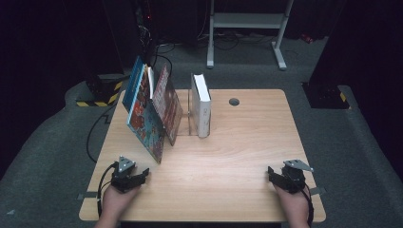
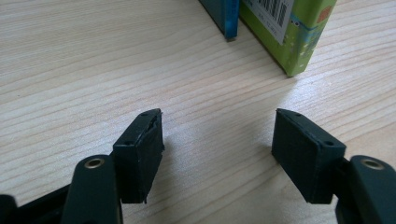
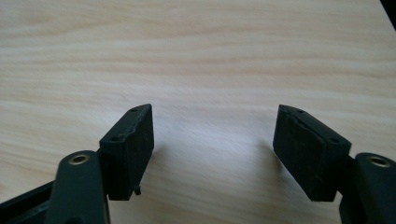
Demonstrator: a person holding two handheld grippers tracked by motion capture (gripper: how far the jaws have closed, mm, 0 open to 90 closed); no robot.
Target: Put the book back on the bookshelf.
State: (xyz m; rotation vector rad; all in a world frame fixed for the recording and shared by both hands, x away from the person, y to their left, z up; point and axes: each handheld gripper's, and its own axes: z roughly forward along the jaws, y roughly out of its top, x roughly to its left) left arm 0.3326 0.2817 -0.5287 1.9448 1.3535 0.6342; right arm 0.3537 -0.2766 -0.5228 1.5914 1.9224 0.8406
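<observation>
From the high view we see the wooden table [image 1: 228,156] with a row of books standing toward its far left: a colourful picture book [image 1: 145,121] leaning at the front of the row, a reddish book [image 1: 167,104] tilted behind it, and a white book [image 1: 203,104] upright against a clear bookend [image 1: 191,111] near the middle of the far edge. Our left gripper [image 1: 141,175] rests by the near left corner, just short of the picture book, and our right gripper [image 1: 272,173] lies by the near right corner, well apart from the books. In the left gripper view the two black jaws stand apart over bare wood with nothing between them; beyond them sit the bottom corners of a blue book [image 2: 223,18] and a green book [image 2: 292,35], probably part of that same leaning row. In the right gripper view the jaws gape wide over plain tabletop, gripping nothing.
</observation>
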